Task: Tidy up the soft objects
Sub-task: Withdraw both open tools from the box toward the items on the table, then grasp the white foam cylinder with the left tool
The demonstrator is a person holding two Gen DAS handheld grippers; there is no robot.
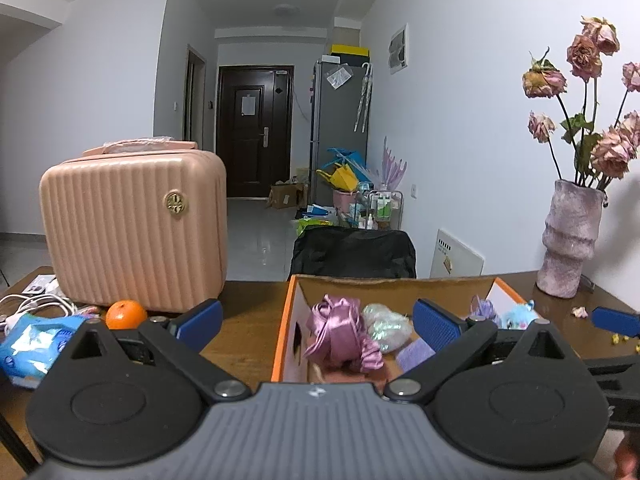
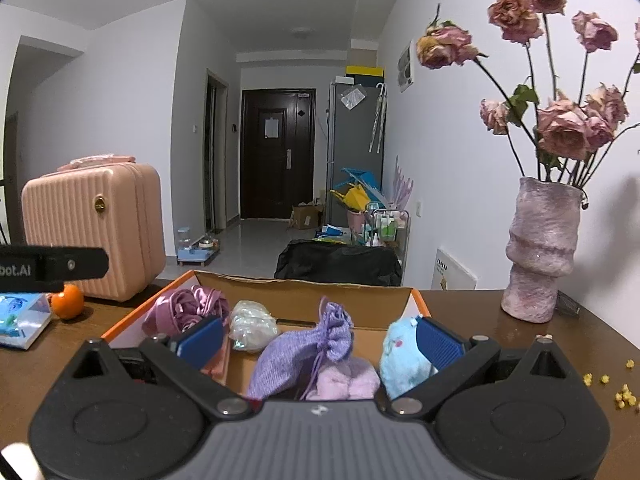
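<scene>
Fingers (image 1: 198,324) of the left gripper (image 1: 316,326) and right gripper (image 2: 320,340) are spread, empty, above the cardboard box (image 2: 304,300) on the desk (image 2: 520,344), where the lilac pouch (image 2: 308,348) lies.

Pink suitcase (image 1: 134,228), orange (image 1: 125,314), vase of dried roses (image 1: 570,236).

The desk (image 2: 520,344) is dark wood with a faint sheen. The box (image 2: 304,300) is raw brown cardboard inside, with orange edges. In it lie glossy mauve satin ribbon (image 1: 340,334), a woven lilac cloth pouch (image 2: 304,354) and fluffy blue plush (image 2: 400,360). At ten o'clock the pink case (image 1: 136,228) is ribbed, smooth plastic. The vase (image 2: 540,248) looks rough and matt. Each claw's pads (image 2: 200,340) are blue, finely ribbed.
</scene>
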